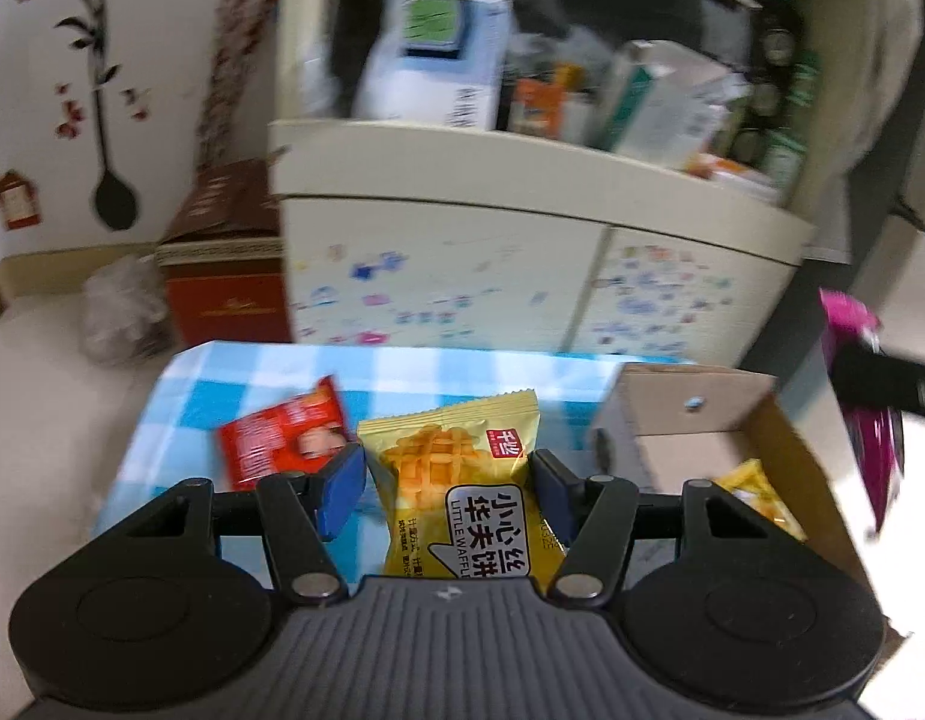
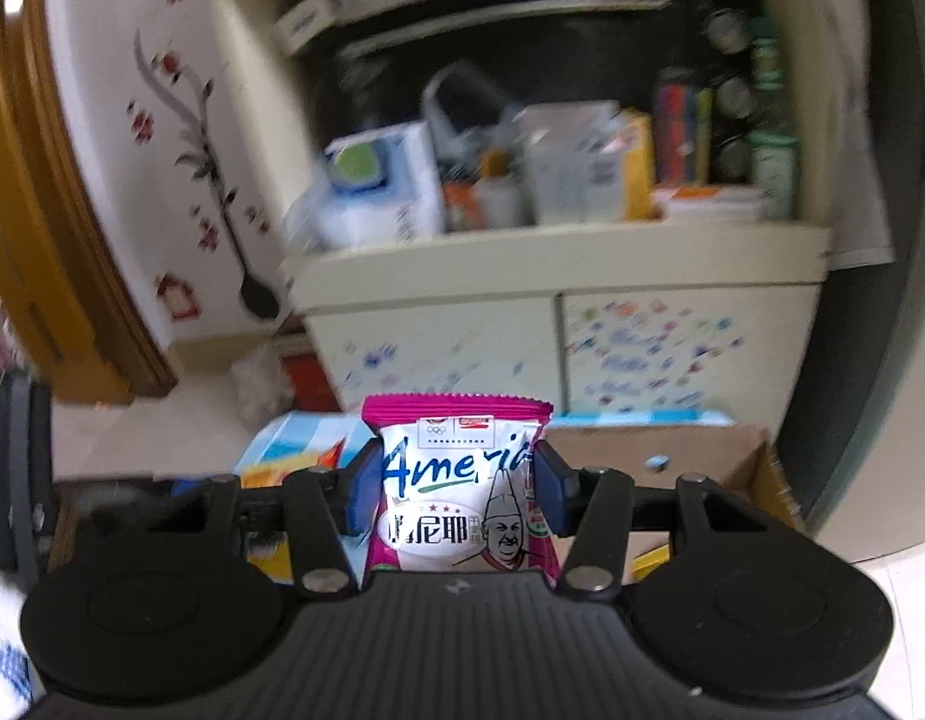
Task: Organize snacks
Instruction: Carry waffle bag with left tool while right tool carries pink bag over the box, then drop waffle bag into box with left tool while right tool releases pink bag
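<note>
My left gripper is shut on a yellow waffle packet, lifted above the blue-checked table. On the cloth to its left lies a red snack packet. An open cardboard box stands at the right, with a yellow packet inside. My right gripper is shut on a magenta and white snack packet, held upright in the air; it shows at the far right edge of the left wrist view as a magenta packet. The cardboard box sits behind it to the right.
A cream cabinet with stickers on its doors stands behind the table, its open shelf crowded with boxes and bottles. A red carton and a plastic bag sit on the floor at the left. A wooden door frame rises at far left.
</note>
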A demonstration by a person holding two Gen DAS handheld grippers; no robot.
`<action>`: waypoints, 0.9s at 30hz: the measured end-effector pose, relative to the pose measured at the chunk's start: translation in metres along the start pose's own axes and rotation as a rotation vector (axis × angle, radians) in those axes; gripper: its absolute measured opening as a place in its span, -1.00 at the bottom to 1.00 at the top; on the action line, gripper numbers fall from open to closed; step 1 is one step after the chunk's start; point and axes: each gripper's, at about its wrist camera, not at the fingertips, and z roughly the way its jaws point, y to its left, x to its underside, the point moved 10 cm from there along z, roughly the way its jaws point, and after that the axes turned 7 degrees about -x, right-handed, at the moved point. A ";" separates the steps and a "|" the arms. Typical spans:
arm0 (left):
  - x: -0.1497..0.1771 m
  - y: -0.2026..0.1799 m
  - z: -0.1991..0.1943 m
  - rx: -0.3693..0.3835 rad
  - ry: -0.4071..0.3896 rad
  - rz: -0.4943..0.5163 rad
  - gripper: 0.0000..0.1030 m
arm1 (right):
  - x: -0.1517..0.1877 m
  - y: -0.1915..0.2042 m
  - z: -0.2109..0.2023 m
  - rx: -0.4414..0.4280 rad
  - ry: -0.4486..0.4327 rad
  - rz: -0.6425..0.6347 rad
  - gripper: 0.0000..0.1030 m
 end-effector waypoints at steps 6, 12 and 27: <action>0.001 -0.035 -0.008 0.115 -0.006 0.028 0.27 | -0.018 -0.034 -0.021 0.047 -0.059 0.064 0.01; 0.014 -0.076 -0.019 0.222 -0.010 0.087 0.27 | -0.021 -0.050 -0.028 0.065 -0.080 0.112 0.01; 0.053 -0.144 -0.016 0.370 0.047 0.166 0.27 | -0.012 -0.078 -0.023 0.129 -0.054 0.179 0.01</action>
